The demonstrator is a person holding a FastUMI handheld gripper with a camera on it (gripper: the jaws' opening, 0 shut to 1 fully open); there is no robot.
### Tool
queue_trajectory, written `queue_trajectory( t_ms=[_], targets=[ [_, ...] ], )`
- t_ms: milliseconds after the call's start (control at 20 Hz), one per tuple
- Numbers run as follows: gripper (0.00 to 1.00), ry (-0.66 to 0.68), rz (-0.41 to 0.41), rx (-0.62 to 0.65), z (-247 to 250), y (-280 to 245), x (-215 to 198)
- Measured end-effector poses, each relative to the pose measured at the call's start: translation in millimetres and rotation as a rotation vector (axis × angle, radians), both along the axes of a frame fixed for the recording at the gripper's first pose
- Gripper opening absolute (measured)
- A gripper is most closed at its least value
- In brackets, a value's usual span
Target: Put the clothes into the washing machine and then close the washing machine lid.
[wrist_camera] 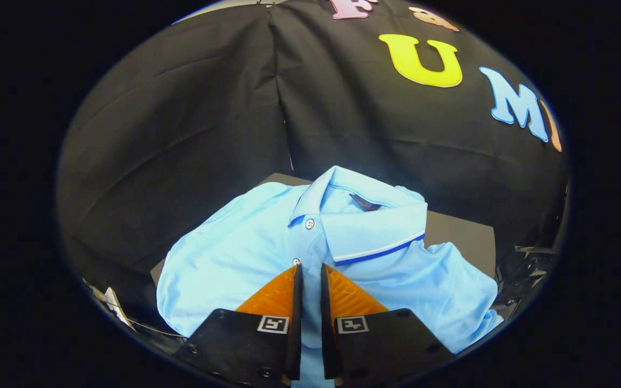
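Shirt (pixel 246 253): a light blue polo lies spread, front up, on a dark flat surface (pixel 461 237) that it covers almost wholly. Its collar (pixel 370 226), trimmed with a white and a darker blue stripe along the edge, sits at the far end of the shirt, and one collar flap is folded down toward the near side. Two white buttons run down the placket from the collar: the upper button (pixel 310 223) lies just below the collar's left flap, and the lower button (pixel 296 262) sits right at the tip of the left finger.

Over the shirt's chest, the gripper (pixel 310 267) has its two fingers drawn close together, with a narrow slot left between them in which a strip of blue fabric shows. Whether the fingers pinch that fabric or merely hover over it cannot be told.

Bare surface shows only beyond the shirt: a thin strip behind the collar and a wider patch to the right of it, above the right sleeve (pixel 467 291). That sleeve reaches the surface's right edge. The shirt's left side bulges over the surface's left edge. Behind the collar hangs the booth's black cloth wall (pixel 181 134), creased, close to the surface's far edge.
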State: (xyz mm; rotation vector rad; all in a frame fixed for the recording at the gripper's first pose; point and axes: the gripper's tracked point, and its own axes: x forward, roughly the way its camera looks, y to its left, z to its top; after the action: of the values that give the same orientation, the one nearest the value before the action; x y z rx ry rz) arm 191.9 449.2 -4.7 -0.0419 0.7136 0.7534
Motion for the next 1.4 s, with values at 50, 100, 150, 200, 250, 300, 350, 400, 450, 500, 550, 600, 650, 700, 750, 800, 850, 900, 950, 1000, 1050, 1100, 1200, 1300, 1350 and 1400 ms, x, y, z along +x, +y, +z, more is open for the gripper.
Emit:
queue_trajectory(
  t_ms=[50, 100, 150, 200, 250, 300, 350, 400, 450, 500, 550, 600, 650, 700, 750, 800, 850, 900, 950, 1000, 1050, 1100, 1200, 1300, 1350, 1400],
  targets=[
    [0.03, 0.003, 0.002, 0.01, 3.2, -1.3, 1.0],
    [0.03, -0.002, -0.001, 0.026, 4.0, -1.0, -1.8],
    [0.03, -0.025, 0.001, 0.047, 10.4, -0.4, -1.9],
    [0.03, -0.048, 0.003, 0.064, 14.9, -0.5, 0.0],
    [0.03, -0.073, 0.01, 0.082, 21.3, -0.5, -0.3],
    [0.02, -0.098, 0.014, 0.092, 29.1, -4.0, -0.1],
    [0.02, -0.115, 0.018, 0.097, 36.5, -10.0, -1.9],
    [0.02, -0.127, 0.025, 0.108, 39.6, -11.0, -2.6],
    [0.02, -0.137, 0.04, 0.114, 42.8, -12.2, -3.6],
    [0.02, -0.148, 0.062, 0.101, 43.4, -12.5, -2.8],
    [0.03, -0.171, 0.08, 0.094, 46.8, -13.5, -1.1],
    [0.02, -0.199, 0.077, 0.1, 51.0, -13.7, 1.1],
    [0.01, -0.211, 0.079, 0.1, 53.7, -18.0, 1.4],
    [0.01, -0.22, 0.077, 0.106, 57.9, -23.0, -4.7],
    [0.01, -0.229, 0.065, 0.116, 62.9, -28.4, -7.0],
    [0.01, -0.229, 0.061, 0.123, 67.3, -34.4, -8.2],
    [0.01, -0.23, 0.048, 0.134, 71.3, -39.9, -6.2],
    [0.01, -0.231, 0.036, 0.144, 75.3, -44.8, -1.7],
    [0.01, -0.235, 0.026, 0.151, 79.1, -51.6, 2.3],
    [0.01, -0.242, 0.021, 0.149, 80.9, -57.0, 3.2],
    [0.01, -0.25, 0.016, 0.142, 81.6, -65.3, 4.6],
    [0.01, -0.258, 0.009, 0.138, 81.4, -74.0, 5.9],
    [0.01, -0.264, -0.011, 0.131, 81.6, -91.6, 11.7],
    [0.01, -0.258, -0.044, 0.147, 83.7, -108.4, 17.8],
    [0.01, -0.254, -0.057, 0.153, 85.5, -117.7, 20.0],
    [0.01, -0.255, -0.071, 0.155, 86.8, -125.8, 21.8]
  ],
)
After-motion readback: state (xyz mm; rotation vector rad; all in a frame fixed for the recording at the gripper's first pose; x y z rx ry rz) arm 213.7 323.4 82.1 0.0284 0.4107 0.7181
